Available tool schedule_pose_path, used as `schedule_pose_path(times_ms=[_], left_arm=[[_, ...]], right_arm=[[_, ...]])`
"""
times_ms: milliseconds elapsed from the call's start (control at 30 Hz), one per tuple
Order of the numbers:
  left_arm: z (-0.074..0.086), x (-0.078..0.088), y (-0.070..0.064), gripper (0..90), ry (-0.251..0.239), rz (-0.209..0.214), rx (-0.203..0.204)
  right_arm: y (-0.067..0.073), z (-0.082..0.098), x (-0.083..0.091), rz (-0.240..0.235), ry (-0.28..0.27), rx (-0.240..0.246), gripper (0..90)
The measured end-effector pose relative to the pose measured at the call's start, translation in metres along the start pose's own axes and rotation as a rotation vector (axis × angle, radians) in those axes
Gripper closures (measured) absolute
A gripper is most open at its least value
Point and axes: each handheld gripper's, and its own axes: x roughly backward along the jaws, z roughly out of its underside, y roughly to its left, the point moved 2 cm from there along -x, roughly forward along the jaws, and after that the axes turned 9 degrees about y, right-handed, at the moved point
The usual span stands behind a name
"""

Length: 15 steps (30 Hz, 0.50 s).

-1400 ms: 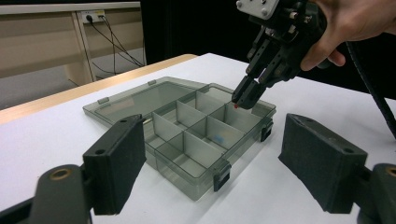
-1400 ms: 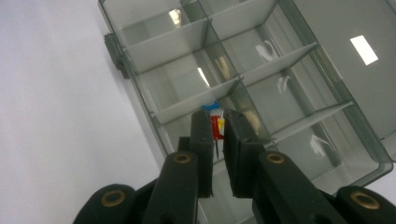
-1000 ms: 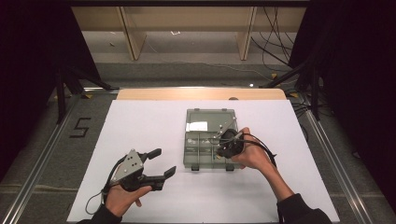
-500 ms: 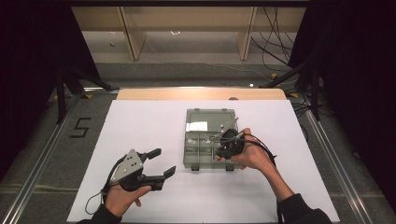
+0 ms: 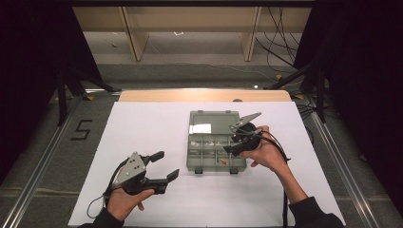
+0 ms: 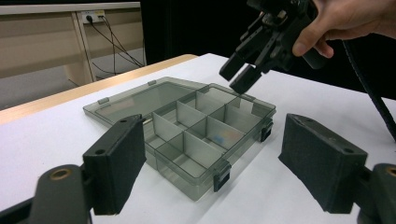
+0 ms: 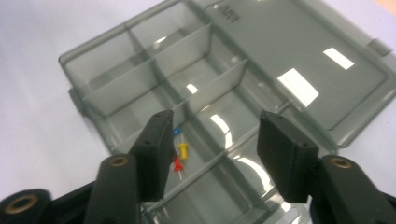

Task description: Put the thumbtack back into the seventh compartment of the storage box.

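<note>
A clear plastic box (image 5: 216,147) lies open mid-desk (image 5: 157,118), with pins (image 7: 180,151) in a near compartment. The right gripper (image 5: 236,141) hovers above it, fingers spread; the left gripper (image 5: 164,166) is held beside it, likewise spread. The pins are judged light, slippery, best pinched by their heads.

Changes over the last second. The right gripper (image 5: 233,139) has lifted slightly from low in the compartment box (image 5: 215,140) near its right edge and now hangs above those compartments, jaws parted, tilted down toward the pushpins (image 7: 180,149). The right hand (image 5: 263,151) has drawn a little toward the table's right edge, and the grey plate (image 5: 246,118) on this gripper now stands out over the box's open lid (image 5: 214,121).
</note>
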Motion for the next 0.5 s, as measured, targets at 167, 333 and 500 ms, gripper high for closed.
schedule_pose_path(times_ms=[167, 333, 500], left_arm=[[0.0, 0.0, 0.001, 21.2, 0.003, 0.005, 0.016], [-0.001, 0.0, 0.005, 21.2, -0.004, 0.003, 0.027], [-0.001, -0.003, 0.006, 21.2, -0.01, 0.01, 0.049]], right_arm=[[-0.009, 0.004, 0.004, 0.0, -0.048, -0.023, 41.2], [-0.017, 0.008, 0.007, -0.005, -0.079, -0.074, 36.9], [-0.026, 0.011, 0.007, 0.016, -0.128, -0.105, 34.1]])
